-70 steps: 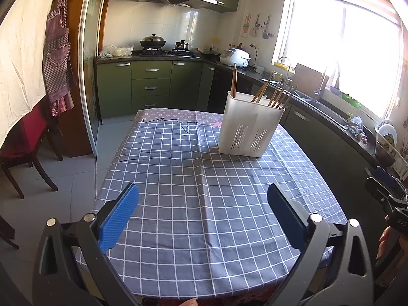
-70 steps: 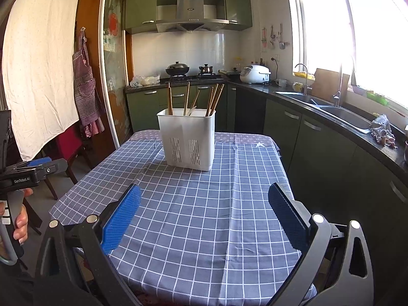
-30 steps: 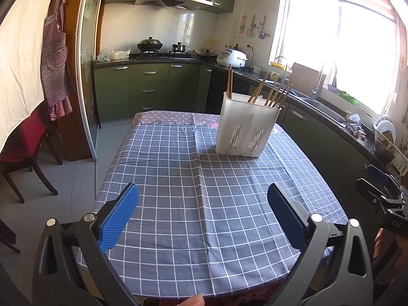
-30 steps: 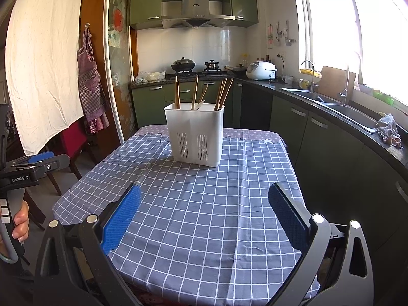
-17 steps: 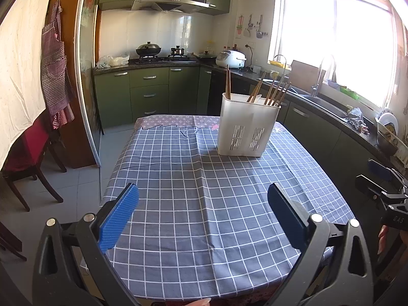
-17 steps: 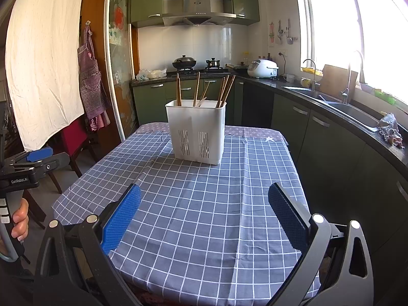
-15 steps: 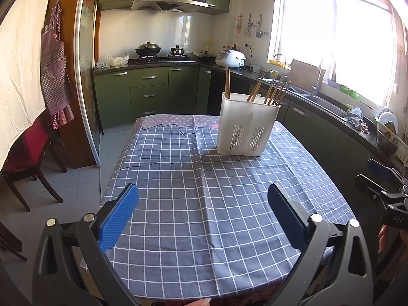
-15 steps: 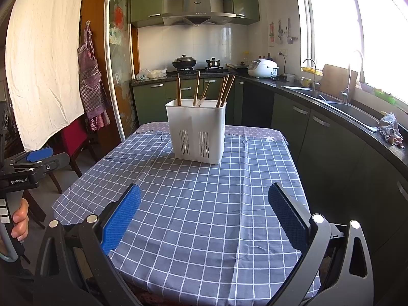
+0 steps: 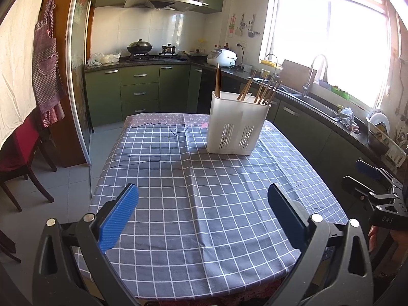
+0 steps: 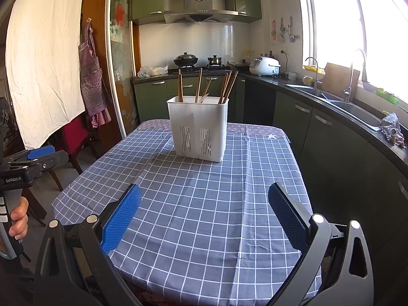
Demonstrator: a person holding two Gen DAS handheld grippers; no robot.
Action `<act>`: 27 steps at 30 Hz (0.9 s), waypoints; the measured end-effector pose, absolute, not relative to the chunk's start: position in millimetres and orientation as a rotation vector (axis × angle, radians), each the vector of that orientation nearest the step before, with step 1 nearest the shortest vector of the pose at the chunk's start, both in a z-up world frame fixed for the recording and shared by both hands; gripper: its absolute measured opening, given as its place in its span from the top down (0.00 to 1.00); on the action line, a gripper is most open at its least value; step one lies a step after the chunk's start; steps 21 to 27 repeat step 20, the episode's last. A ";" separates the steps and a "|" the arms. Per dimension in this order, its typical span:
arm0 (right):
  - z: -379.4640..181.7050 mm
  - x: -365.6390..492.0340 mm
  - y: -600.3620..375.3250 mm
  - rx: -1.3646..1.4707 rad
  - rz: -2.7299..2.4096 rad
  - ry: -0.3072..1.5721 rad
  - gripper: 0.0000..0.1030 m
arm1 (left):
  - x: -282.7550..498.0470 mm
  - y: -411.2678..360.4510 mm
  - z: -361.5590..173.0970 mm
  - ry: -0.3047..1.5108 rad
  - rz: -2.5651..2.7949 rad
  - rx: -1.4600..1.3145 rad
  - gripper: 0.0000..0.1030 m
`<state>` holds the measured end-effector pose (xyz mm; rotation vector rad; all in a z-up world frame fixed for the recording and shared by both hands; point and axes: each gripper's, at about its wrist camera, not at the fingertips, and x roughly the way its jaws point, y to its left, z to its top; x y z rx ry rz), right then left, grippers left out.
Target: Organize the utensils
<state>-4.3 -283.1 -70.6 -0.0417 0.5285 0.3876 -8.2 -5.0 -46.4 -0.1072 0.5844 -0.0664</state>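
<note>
White utensil holder [image 9: 236, 130] stood upright on checked tablecloth [image 9: 204, 204], toward far end. Wooden chopsticks [image 9: 265, 90] seen upright and leaning inside holder. Left gripper [image 9: 202, 213] held well short of holder, jaws spread, nothing gripped. Right gripper [image 10: 204, 213] likewise, jaws spread wide, empty.

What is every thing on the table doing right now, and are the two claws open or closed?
left claw: open, holding nothing, above the near table edge.
right claw: open, holding nothing, above the near table edge.
white holder: upright on the tablecloth, far end.
chopsticks: standing in the holder, leaning, tips sticking out.
tablecloth: spread over the table, slightly creased.
</note>
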 end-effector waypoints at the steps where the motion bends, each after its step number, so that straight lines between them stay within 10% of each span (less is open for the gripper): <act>1: -70.8 -4.2 -283.2 -0.042 0.389 0.529 0.05 | -7.8 -5.7 -47.1 0.585 -0.059 -0.101 0.06; 27: -72.5 -2.8 -281.3 -0.042 0.394 0.536 0.05 | -0.1 -5.3 -55.3 0.610 -0.007 -0.058 0.07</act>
